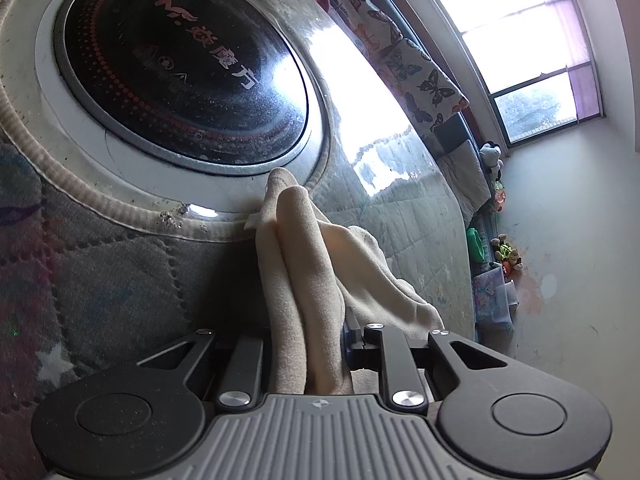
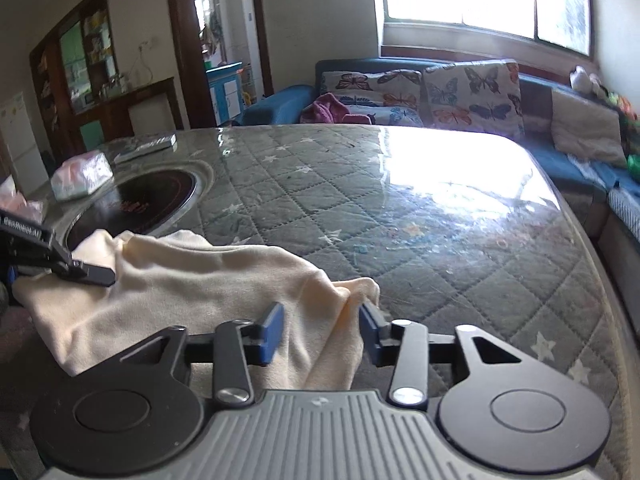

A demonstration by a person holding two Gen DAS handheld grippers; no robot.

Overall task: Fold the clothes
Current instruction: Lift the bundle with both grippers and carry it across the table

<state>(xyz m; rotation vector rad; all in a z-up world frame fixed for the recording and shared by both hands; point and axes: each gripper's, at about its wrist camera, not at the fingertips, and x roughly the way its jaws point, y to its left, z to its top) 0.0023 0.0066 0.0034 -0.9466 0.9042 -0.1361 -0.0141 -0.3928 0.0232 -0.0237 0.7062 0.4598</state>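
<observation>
A cream cloth (image 2: 208, 284) lies bunched on the quilted table (image 2: 400, 220), near its front left. In the right wrist view my right gripper (image 2: 320, 332) stands open, its blue pads (image 2: 272, 332) apart, with a loose fold of the cloth between them. At the far left of that view my left gripper (image 2: 94, 274) is shut on the cloth's other end. In the left wrist view the cream cloth (image 1: 304, 260) rises in thick folds out of my left gripper (image 1: 308, 332) and hides its fingertips.
A round black induction hob (image 1: 180, 60) is set into the table just beyond the cloth. A tissue pack (image 2: 82, 176) and a remote (image 2: 148, 144) lie at the back left. A sofa with butterfly cushions (image 2: 460, 88) stands behind the table, under a bright window.
</observation>
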